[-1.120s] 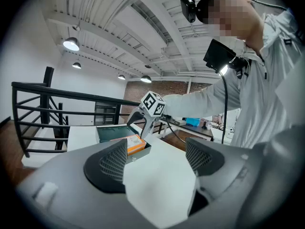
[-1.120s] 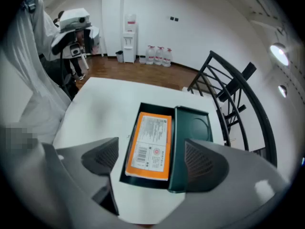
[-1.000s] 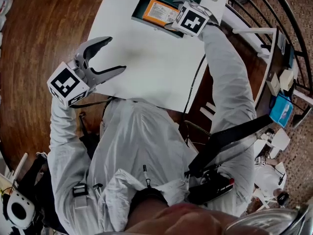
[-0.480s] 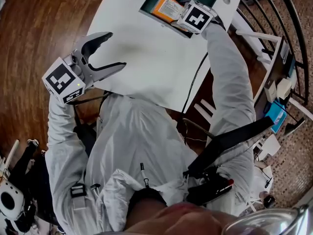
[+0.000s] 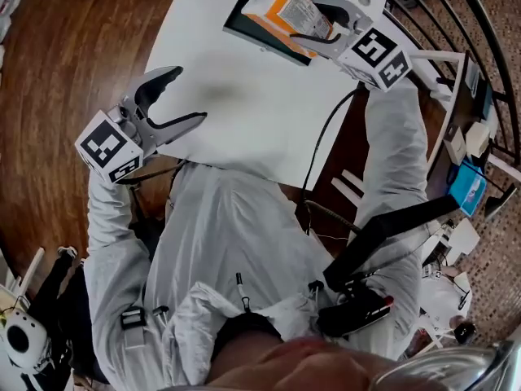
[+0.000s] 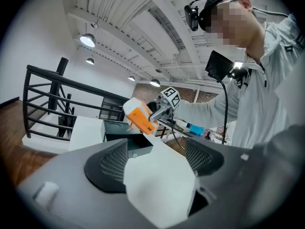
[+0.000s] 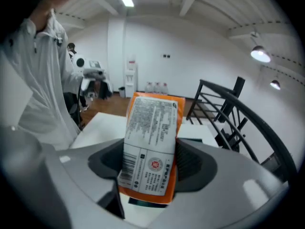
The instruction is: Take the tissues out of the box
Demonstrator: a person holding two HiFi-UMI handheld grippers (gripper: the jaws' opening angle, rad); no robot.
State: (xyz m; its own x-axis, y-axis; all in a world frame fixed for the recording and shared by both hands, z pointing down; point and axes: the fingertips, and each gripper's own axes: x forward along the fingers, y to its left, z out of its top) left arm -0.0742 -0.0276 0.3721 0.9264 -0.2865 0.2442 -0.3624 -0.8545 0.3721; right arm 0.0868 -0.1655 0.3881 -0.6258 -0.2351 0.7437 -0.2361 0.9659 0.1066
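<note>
R gripper (image 5: pixel 313 23) jaws closing, clamped on orange tissue pack (image 5: pixel 285 5) above dark box (image 5: pixel 238 20), top of frame. L gripper (image 5: pixel 189 94) jaws apart, empty, mid-left by white table (image 5: pixel 244 112) edge.

A white table (image 5: pixel 244 112) stands on a dark, reddish wooden floor (image 5: pixel 57 72), with a black railing (image 5: pixel 480 23) curving past its far side. Beyond the rail, on a cluttered white shelf, lies a bright blue packet (image 5: pixel 468 184) among pale boxes. The person at the table wears a white coat (image 5: pixel 236 226) with a pen (image 5: pixel 242 292) clipped at the chest and a broad black strap (image 5: pixel 391 230) crossing the side. Overhead, a round lamp (image 7: pixel 260 54) hangs from white ceiling beams, and a white water dispenser (image 7: pixel 129 82) stands against the far wall.
</note>
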